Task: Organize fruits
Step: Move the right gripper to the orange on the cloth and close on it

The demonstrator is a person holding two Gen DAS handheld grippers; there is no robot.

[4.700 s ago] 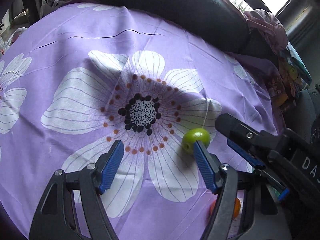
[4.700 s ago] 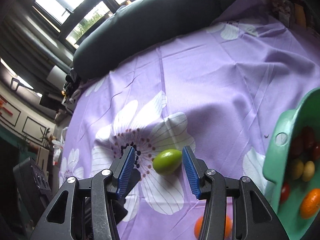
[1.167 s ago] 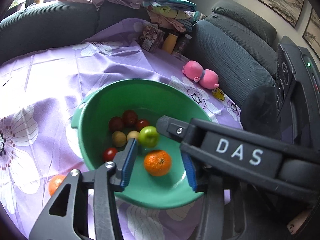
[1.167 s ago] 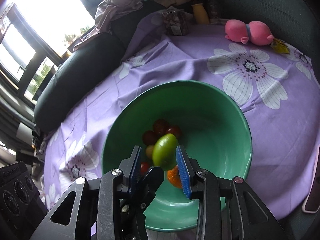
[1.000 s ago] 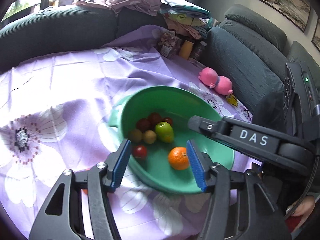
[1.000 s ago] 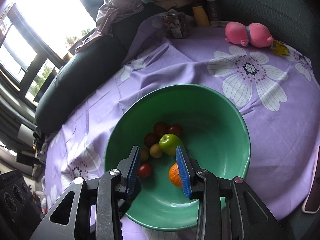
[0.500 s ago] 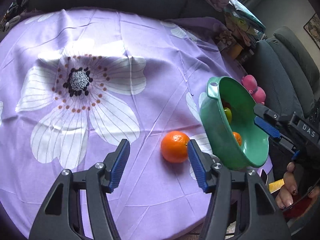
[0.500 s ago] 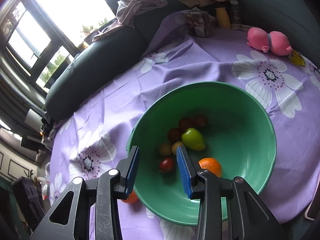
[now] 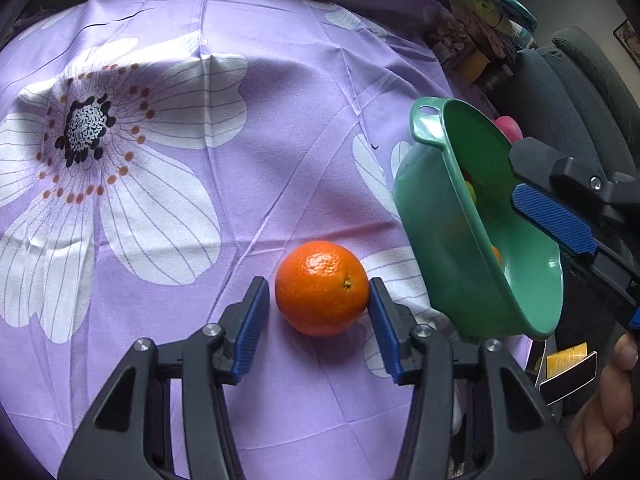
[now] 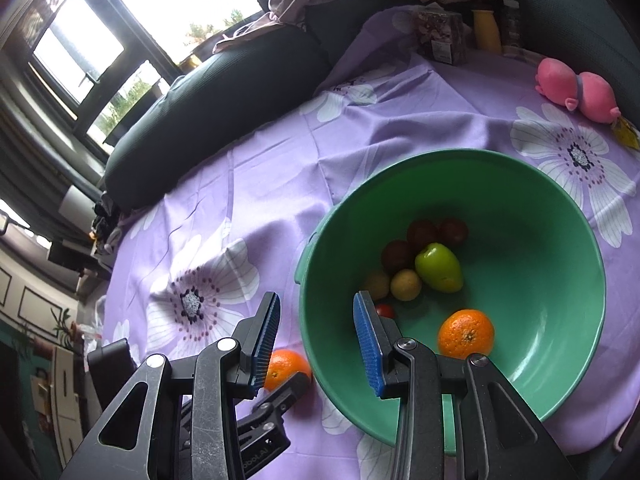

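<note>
We note our left tongs (image 9: 318, 310) closing around the round orange mandarin (image 9: 321, 288) on the purple floral tabletop (image 9: 280, 120), positioned for transfer to the green plastic bowl (image 10: 568, 240), while right tongs (image 10: 316, 344) hover empty, parted.

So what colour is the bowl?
Green bowl, clearest in the right wrist view.

Colours I see on the table.
Lilac cloth (image 9: 304, 152) printed with white, dark-centred flowers; orange mandarin (image 9: 321, 288) at lower centre; green bowl (image 10: 560, 360) holding a green apple (image 10: 439, 267); pink toy (image 10: 576, 90) upper right.
</note>
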